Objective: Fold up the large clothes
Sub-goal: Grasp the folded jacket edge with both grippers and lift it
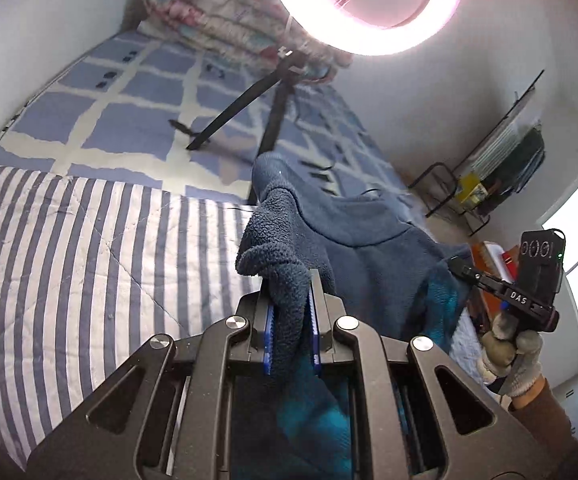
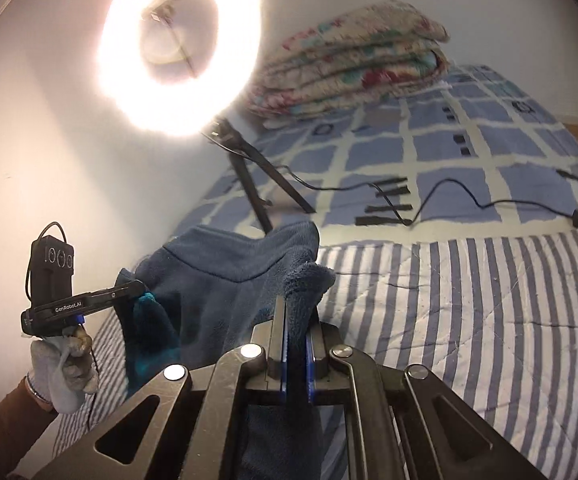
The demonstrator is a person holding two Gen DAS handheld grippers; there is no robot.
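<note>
A large dark blue fleece garment point(image 1: 361, 248) hangs stretched between my two grippers above the bed. My left gripper point(image 1: 291, 312) is shut on one bunched top corner of the fleece. My right gripper point(image 2: 295, 320) is shut on the other top corner point(image 2: 305, 280). In the left wrist view the right gripper point(image 1: 459, 266) shows at the right, held by a gloved hand. In the right wrist view the left gripper point(image 2: 139, 290) shows at the left, also in a gloved hand. The garment's lower part drops out of sight below both cameras.
The bed has a striped quilt point(image 1: 69, 260) in front and a blue checked sheet point(image 2: 449, 148) behind. A ring light point(image 1: 365, 4) on a black tripod point(image 2: 257, 176) stands on the bed with its cable point(image 2: 469, 196). A folded floral quilt point(image 2: 353, 60) lies by the wall. A rack point(image 1: 489, 168) stands by the window.
</note>
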